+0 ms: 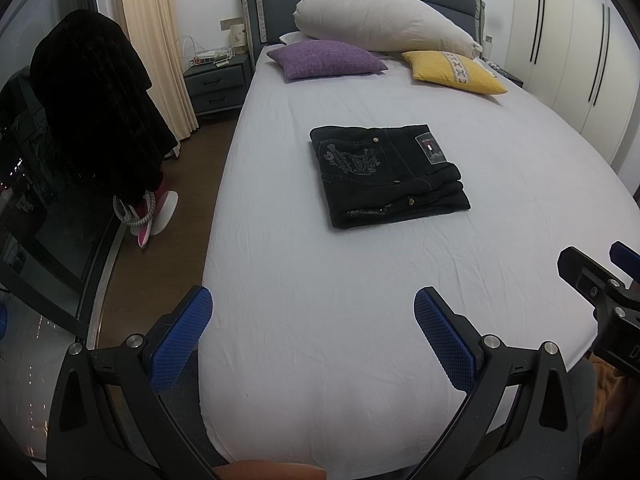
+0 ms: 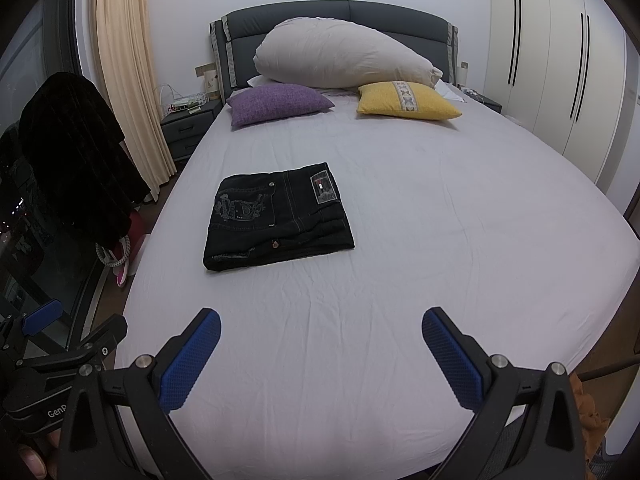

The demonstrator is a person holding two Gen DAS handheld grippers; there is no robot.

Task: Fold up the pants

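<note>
Black jeans [image 1: 386, 174] lie folded into a compact rectangle on the white bed sheet [image 1: 320, 320], pocket embroidery and waist label facing up. They also show in the right wrist view [image 2: 278, 222]. My left gripper [image 1: 314, 312] is open and empty, held over the foot of the bed, well short of the jeans. My right gripper [image 2: 320, 330] is open and empty too, also over the foot of the bed. Each gripper shows at the edge of the other's view: the right one [image 1: 600, 276] and the left one [image 2: 68, 336].
A purple cushion [image 1: 326, 59], a yellow cushion [image 1: 452, 72] and a large grey pillow [image 1: 380, 20] lie at the headboard. A nightstand [image 1: 216, 80], beige curtain [image 1: 148, 40] and dark coat on a stand [image 1: 96, 108] are left of the bed. White wardrobes [image 1: 576, 40] stand at right.
</note>
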